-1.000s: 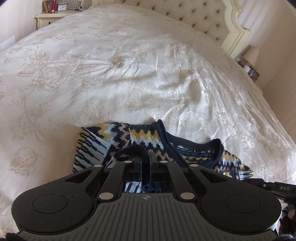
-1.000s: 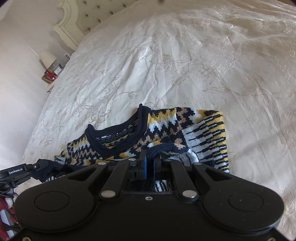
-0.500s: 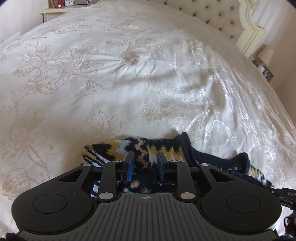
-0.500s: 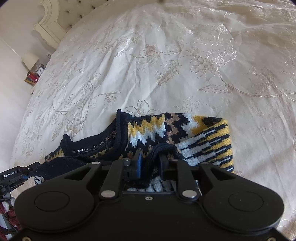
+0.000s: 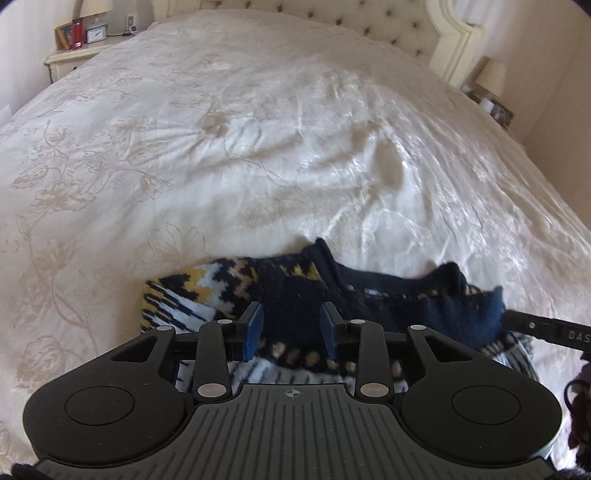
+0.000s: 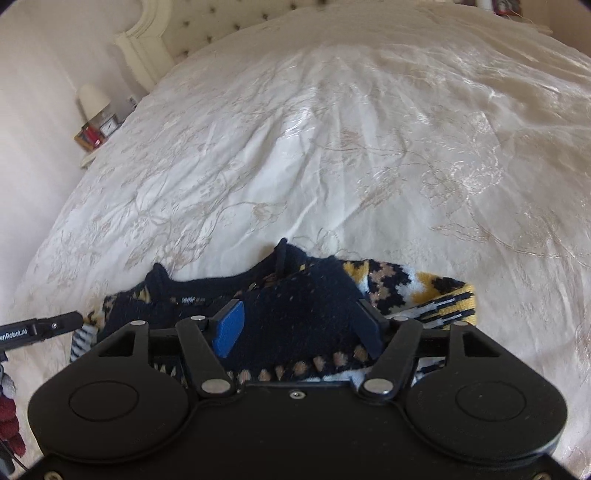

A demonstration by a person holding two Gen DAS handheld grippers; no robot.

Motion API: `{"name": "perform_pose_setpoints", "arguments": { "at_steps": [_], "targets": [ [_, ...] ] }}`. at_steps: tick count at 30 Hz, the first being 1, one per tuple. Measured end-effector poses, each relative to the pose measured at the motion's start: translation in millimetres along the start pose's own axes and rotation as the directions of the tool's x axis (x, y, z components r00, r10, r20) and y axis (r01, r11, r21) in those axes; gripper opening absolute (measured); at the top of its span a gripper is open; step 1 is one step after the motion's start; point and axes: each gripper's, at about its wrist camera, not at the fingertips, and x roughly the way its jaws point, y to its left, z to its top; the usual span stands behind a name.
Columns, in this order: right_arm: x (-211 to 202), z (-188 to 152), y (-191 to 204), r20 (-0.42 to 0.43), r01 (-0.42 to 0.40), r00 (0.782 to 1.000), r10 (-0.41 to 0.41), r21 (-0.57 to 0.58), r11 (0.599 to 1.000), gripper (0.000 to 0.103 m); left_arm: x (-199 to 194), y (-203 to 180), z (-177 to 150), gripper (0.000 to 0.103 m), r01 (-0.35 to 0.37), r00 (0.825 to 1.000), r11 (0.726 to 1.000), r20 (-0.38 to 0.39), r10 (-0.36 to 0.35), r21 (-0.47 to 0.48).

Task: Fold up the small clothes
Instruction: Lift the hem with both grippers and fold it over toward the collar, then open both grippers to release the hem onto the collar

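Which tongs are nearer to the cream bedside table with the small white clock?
Left. The left tongs sit over the patterned knit sweater on that table's side; the right tongs are beside them, farther away.

Wide bare bedspread beyond sweater, headboard and seemingly cluttered nightstand far off

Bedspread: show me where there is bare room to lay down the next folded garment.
The cream floral bedspread is bare from the navy, yellow and white patterned knit sweater up to the tufted headboard, and out to both sides. It is crowded only at the near edge, where the sweater lies under the left gripper and right gripper, both jaws just opened around its folded navy hem.
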Motion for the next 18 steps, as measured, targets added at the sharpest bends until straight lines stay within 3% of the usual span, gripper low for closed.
{"name": "perform_pose_setpoints", "arguments": {
  "at_steps": [7, 12, 18],
  "targets": [
    [16.7, -30.1, 36.7, -0.102, -0.017, 0.995, -0.007, -0.229, 0.973, 0.070, 19.0, -24.1, -35.2, 0.036, -0.001, 0.996, 0.991, -0.092, 0.014, 0.136],
    [43.7, -34.7, 43.9, -0.147, 0.024, 0.986, -0.084, -0.372, 0.928, 0.070, 37.0, -15.5, -35.0, 0.036, -0.047, 0.991, 0.982, -0.113, 0.068, 0.181],
    [64.7, -13.8, 32.4, -0.134, 0.061, 0.984, -0.117, -0.365, 0.929, 0.076, 61.0, -6.6, -17.6, 0.037, -0.075, 0.985, 0.980, -0.138, 0.101, 0.182]
  ]
}}
